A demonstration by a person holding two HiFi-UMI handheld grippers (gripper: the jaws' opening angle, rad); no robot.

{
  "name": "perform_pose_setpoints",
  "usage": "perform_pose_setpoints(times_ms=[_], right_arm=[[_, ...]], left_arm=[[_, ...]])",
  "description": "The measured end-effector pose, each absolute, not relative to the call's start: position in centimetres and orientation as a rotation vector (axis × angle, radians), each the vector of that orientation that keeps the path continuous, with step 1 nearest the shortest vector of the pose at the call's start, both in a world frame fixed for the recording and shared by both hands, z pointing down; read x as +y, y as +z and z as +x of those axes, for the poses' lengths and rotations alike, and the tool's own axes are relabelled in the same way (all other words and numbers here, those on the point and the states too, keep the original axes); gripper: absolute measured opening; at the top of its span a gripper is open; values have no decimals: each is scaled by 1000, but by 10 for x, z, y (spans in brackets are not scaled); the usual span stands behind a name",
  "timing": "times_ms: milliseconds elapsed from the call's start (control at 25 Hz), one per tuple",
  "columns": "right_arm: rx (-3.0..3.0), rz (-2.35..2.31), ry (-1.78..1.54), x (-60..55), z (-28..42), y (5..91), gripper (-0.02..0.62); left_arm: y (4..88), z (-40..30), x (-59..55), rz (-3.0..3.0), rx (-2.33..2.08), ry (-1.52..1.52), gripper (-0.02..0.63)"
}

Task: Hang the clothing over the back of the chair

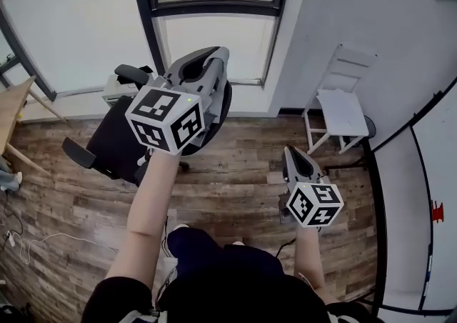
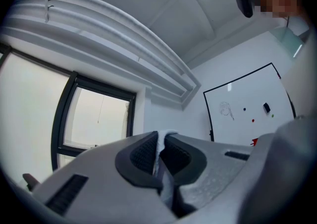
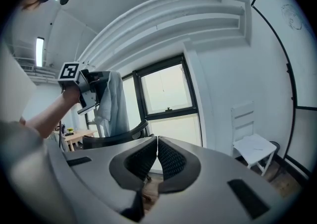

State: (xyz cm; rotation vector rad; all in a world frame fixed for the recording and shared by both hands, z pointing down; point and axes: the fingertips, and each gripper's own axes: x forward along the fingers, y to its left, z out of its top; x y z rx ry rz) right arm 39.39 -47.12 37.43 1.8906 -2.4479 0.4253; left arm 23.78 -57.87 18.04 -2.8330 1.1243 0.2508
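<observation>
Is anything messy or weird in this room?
Nothing looks broken or spilled. The only odd thing is the pale clothing dangling in the air from the left gripper, not yet on the black chair.

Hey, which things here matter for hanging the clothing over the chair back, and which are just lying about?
For the job:
pale clothing
left tool, shut on it
black office chair, probably the target

Lying about:
white folding chair
wooden table
whiteboard
</observation>
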Motion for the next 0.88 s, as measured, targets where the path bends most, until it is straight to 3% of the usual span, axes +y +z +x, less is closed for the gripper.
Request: perform_pose_setpoints(times_ms=[880], right_arm=[[-2265,2142,419,-401,513,379,29]], left_arm=[[190,432,-455,-3012,578,299,9]])
